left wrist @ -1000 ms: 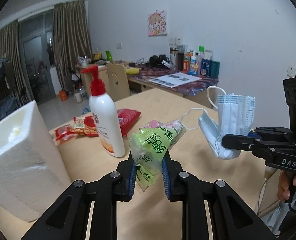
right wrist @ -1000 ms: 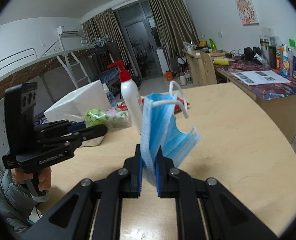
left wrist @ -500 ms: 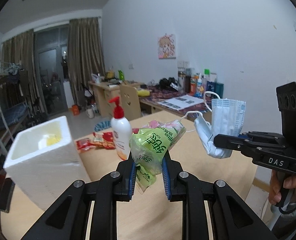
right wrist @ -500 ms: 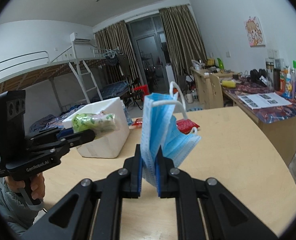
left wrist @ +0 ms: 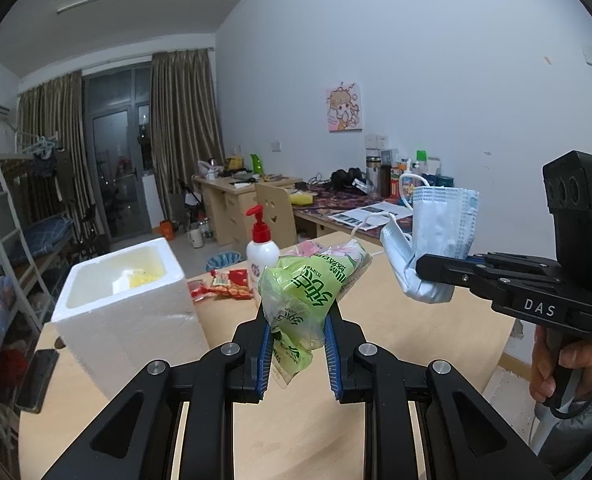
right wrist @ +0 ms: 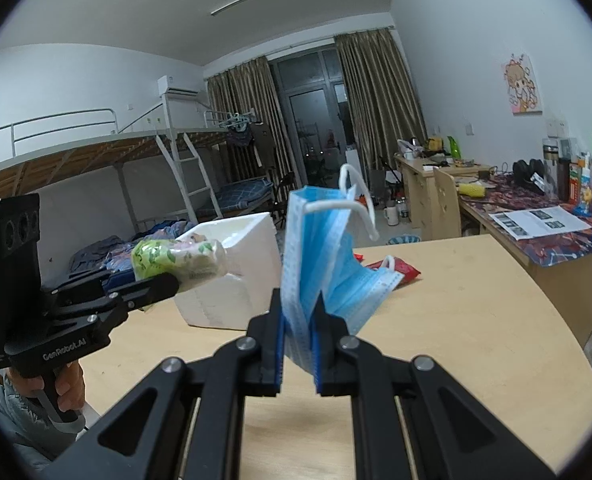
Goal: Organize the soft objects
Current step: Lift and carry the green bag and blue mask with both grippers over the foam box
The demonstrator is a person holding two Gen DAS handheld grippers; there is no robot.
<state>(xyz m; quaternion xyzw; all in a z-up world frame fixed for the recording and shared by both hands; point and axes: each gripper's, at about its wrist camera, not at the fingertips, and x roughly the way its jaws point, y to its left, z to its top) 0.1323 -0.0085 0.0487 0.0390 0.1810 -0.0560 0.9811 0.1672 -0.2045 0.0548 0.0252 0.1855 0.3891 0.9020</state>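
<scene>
Left wrist view: left gripper (left wrist: 296, 336) jaws pinch a crinkly green plastic tissue pack (left wrist: 307, 292) right of the white foam box (left wrist: 128, 296), right gripper (right wrist: 297, 328) jaws pinching a folded blue face mask (right wrist: 319, 256).

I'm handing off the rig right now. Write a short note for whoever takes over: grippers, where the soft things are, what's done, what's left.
Left gripper: shut on the green tissue pack, held up over the table.
Right gripper: shut on the blue face mask, also in the air; one ear loop hangs loose.
White foam box: open top, on the table's left side, ahead of the left gripper.
Done: both soft items picked up.
Left: neither is put down yet. The box looks like the likely place for them; set them in one at a time.
Lotion bottle and red snack bags stay on the table.
</scene>
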